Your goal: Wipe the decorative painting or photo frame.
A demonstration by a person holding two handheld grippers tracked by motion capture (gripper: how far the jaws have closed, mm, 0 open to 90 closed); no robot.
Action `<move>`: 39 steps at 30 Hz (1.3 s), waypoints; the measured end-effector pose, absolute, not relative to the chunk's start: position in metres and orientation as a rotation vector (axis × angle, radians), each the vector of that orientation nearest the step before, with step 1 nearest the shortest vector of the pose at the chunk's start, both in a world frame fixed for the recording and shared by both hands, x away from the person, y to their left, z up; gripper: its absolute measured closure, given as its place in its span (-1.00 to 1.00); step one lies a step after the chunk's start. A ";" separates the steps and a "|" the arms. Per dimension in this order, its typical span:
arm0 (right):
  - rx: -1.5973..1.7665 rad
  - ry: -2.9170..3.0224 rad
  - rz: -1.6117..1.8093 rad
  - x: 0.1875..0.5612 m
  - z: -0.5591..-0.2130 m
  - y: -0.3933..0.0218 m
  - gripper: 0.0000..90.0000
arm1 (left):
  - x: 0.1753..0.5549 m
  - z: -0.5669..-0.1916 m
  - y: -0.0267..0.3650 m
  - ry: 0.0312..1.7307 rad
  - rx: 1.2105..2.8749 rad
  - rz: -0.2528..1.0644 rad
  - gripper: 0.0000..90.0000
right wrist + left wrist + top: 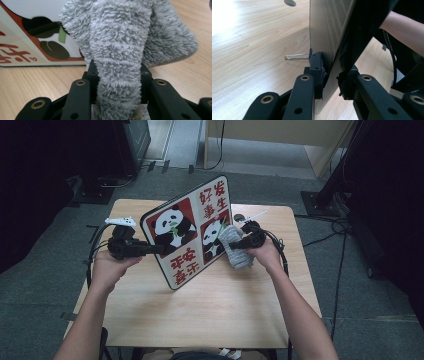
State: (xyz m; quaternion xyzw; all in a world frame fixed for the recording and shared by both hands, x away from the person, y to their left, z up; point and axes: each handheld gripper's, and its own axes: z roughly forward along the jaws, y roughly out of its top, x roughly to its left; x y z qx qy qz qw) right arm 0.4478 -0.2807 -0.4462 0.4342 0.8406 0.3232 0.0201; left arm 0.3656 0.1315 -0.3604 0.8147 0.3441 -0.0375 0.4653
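**Panda board held on edge, grey cloth pressed to its face**

The back of the panda board [192, 232] is hidden in the high view; in the left gripper view it shows as plain wood grain [324, 27], with a thin wire loop [297, 56] sticking out beside the jaw. What the loop belongs to is hard to tell. In the right gripper view the grey fluffy cloth [120, 50] covers most of the board's picture, so only a corner of a panda and a few red characters show. The lower end of the cloth is cut off at the bottom edge there.

The left hand-held gripper [150, 249] is closed on the board's left edge, one jaw on either side of the thin panel, and holds it tilted with its lower corner on or close to the surface [210, 310]; the contact itself cannot be made out. The right hand-held gripper [235, 244] is closed tight on the cloth, which bunches between the jaws and hangs against the right-hand part of the board's face.

A small dark round mark or hole [239, 218] sits on the surface behind the right hand, near the far edge. Cables [280, 247] trail from both hand-held grippers over the sides of the surface. Dark stands and more cables lie on the floor [360, 285] to the left and right.

The near half of the surface, between the forearms, is bare wood. The board takes up the middle, and its far corner reaches past the back edge of the surface in the high view.
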 end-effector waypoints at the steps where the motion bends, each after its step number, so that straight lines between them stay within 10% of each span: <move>1: 1.353 2.608 0.997 0.448 -0.448 -0.281 0.47 | 0.366 -0.360 0.131 0.844 2.001 -0.092 0.70; 39: 1.351 2.603 1.030 0.433 -0.440 -0.287 0.50 | 0.365 -0.361 0.131 0.863 1.981 -0.084 0.70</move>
